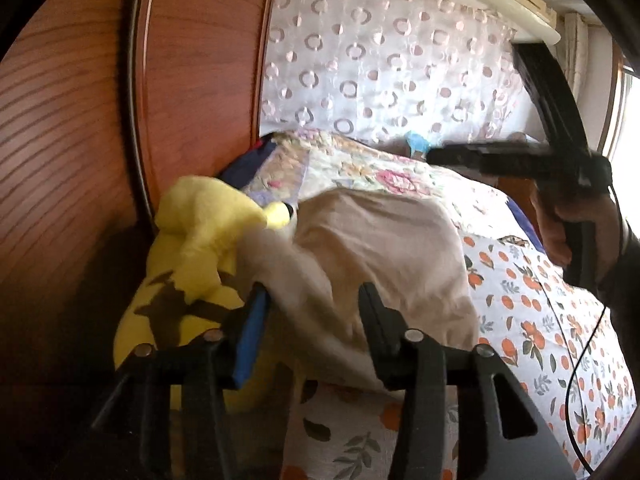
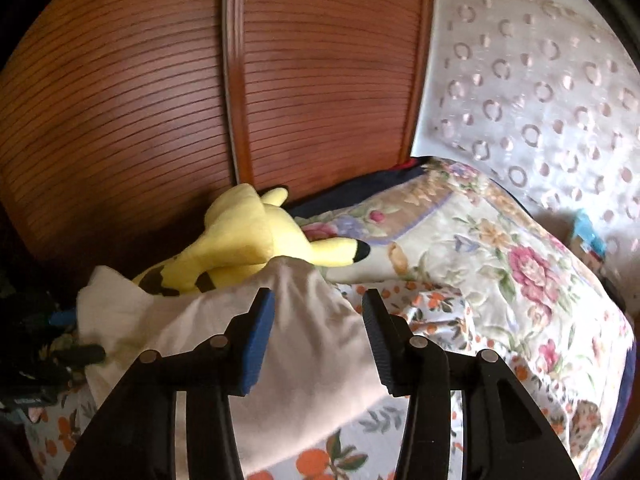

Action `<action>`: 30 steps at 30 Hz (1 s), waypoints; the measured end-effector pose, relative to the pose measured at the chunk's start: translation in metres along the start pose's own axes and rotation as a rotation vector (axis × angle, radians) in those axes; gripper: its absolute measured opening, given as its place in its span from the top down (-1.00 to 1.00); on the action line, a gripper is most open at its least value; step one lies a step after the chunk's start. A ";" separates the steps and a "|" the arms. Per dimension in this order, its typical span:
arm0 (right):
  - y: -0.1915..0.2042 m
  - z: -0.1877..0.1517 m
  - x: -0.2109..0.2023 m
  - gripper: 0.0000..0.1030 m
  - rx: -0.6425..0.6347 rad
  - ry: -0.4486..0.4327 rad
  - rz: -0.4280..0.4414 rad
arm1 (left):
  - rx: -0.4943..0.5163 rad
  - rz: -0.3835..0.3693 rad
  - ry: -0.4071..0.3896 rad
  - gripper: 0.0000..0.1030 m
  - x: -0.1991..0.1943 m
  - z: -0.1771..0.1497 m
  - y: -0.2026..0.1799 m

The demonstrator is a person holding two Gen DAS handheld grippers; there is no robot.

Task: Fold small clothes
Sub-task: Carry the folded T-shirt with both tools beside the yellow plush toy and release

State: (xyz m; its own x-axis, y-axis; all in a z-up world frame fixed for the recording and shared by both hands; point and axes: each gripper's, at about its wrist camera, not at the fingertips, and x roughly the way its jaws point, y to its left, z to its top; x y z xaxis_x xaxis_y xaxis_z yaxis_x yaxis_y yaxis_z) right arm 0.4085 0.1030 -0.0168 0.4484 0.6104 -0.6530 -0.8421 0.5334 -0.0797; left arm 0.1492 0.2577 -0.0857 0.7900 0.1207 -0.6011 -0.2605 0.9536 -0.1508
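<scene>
A beige garment (image 1: 380, 248) lies crumpled on the orange-print bedsheet (image 1: 540, 320), leaning against a yellow plush toy (image 1: 208, 232). My left gripper (image 1: 314, 300) is open, its fingers standing to either side of a fold of the cloth without pinching it. A hand holds my right gripper (image 1: 434, 156) farther back, above the bedding. In the right wrist view the right gripper (image 2: 318, 304) is open too; the beige garment (image 2: 312, 340) spreads beneath and between its fingers, with the plush toy (image 2: 248, 240) just behind. Dark parts at that view's left edge may be the left gripper.
A slatted wooden headboard (image 2: 140, 100) rises behind the toy. A floral quilt or pillow (image 2: 500, 260) is heaped at the right, with a ring-patterned curtain (image 1: 380, 60) behind it. A thin black cable (image 1: 576, 380) hangs at the right of the left wrist view.
</scene>
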 end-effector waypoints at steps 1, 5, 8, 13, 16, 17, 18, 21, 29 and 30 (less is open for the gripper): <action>-0.001 -0.005 -0.006 0.08 0.017 -0.004 -0.008 | 0.006 -0.003 -0.010 -0.32 -0.004 0.001 -0.001; 0.005 -0.027 -0.032 0.08 0.079 -0.032 -0.036 | 0.046 0.009 -0.053 -0.63 -0.019 0.009 -0.008; 0.013 -0.047 -0.058 0.08 0.110 -0.050 -0.046 | 0.069 0.010 -0.067 -0.68 -0.026 0.011 -0.017; 0.028 -0.079 -0.103 -0.14 0.154 -0.085 -0.094 | 0.105 -0.004 -0.074 -0.68 -0.039 0.007 -0.041; 0.034 -0.097 -0.130 -0.33 0.196 -0.091 -0.130 | 0.128 -0.021 -0.081 -0.68 -0.047 0.001 -0.057; 0.036 -0.103 -0.139 -0.38 0.211 -0.089 -0.145 | 0.133 -0.027 -0.081 -0.68 -0.050 -0.001 -0.062; 0.039 -0.108 -0.147 -0.40 0.219 -0.089 -0.155 | 0.136 -0.035 -0.081 -0.68 -0.052 -0.003 -0.067; 0.050 -0.127 -0.173 -0.55 0.247 -0.102 -0.193 | 0.149 -0.063 -0.075 -0.68 -0.062 -0.011 -0.081; 0.089 -0.177 -0.238 -0.66 0.313 -0.123 -0.286 | 0.224 -0.144 -0.079 -0.68 -0.096 -0.029 -0.127; 0.093 -0.181 -0.245 -0.66 0.324 -0.128 -0.300 | 0.230 -0.156 -0.083 -0.68 -0.101 -0.032 -0.132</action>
State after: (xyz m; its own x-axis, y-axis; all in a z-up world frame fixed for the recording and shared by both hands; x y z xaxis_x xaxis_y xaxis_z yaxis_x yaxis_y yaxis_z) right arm 0.1664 -0.1030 -0.0004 0.7084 0.4578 -0.5373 -0.5418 0.8405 0.0018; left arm 0.0863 0.1109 -0.0299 0.8560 -0.0194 -0.5166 -0.0069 0.9988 -0.0490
